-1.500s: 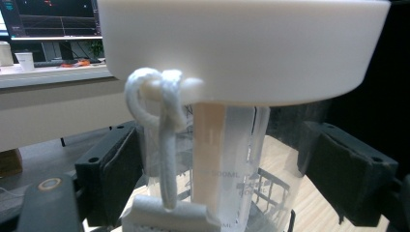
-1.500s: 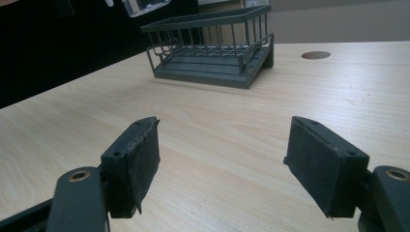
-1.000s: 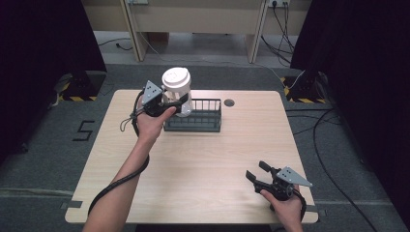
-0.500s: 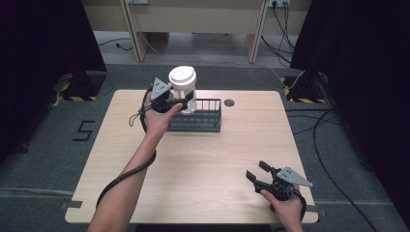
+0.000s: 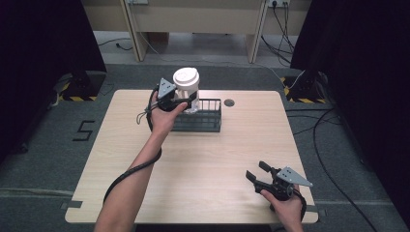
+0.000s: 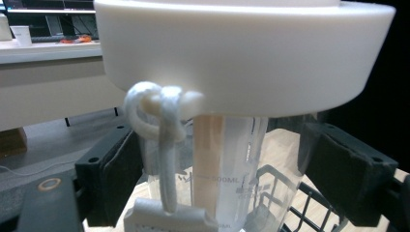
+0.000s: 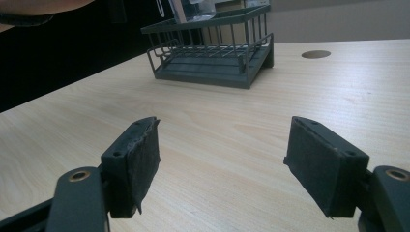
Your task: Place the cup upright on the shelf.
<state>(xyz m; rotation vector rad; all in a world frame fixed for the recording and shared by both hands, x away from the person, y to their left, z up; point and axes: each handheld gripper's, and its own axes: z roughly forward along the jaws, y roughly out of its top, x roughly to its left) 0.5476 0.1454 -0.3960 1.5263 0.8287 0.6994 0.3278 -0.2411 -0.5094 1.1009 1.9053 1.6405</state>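
Left gripper [image 5: 180, 102] jaws clamped on upright bottle [image 5: 186, 89], held over left end of wire basket [image 5: 208, 122]. Right gripper [image 5: 262, 174] jaws apart, low over near counter [image 5: 212, 164], well away.

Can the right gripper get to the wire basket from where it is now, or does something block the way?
Probably yes. The right gripper sits open at the near right of the table, and only bare wood lies between it and the wire basket. The left gripper holds a bottle at the basket's left end.
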